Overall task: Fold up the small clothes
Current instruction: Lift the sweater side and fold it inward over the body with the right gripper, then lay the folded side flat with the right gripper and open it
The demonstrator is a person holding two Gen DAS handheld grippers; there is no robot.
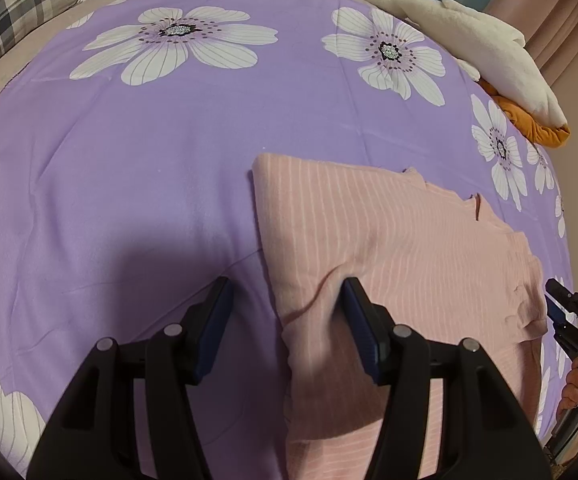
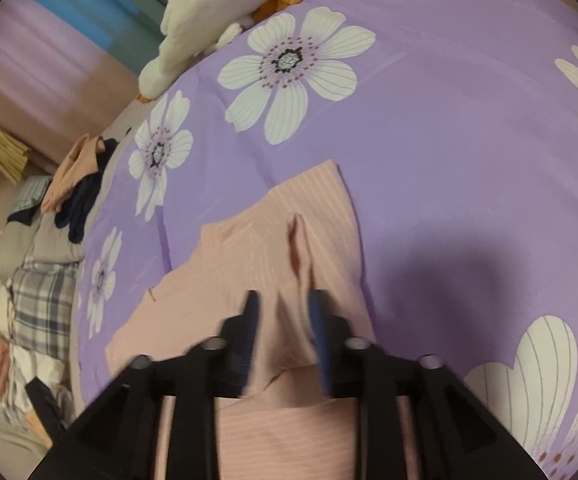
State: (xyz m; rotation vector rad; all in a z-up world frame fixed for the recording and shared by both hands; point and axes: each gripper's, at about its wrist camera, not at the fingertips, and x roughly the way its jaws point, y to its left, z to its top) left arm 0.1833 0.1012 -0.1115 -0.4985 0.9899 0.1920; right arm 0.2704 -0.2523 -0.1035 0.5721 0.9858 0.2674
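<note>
A pink striped garment (image 1: 401, 240) lies partly folded on the purple flowered bedspread (image 1: 149, 168) of the bed, well clear of the white plush toy (image 1: 469, 36) at the far edge and the loose clothes pile (image 2: 77, 184) off to the side. The left gripper (image 1: 289, 300) has its fingers spread wide, straddling the garment's left edge, with the right finger (image 1: 359, 320) pressed into the cloth and the left one over bare bedspread. The right gripper (image 2: 283, 308) is blurred, its fingers set fairly narrow with a raised fold of the garment between them, though I cannot tell whether they pinch it.
</note>
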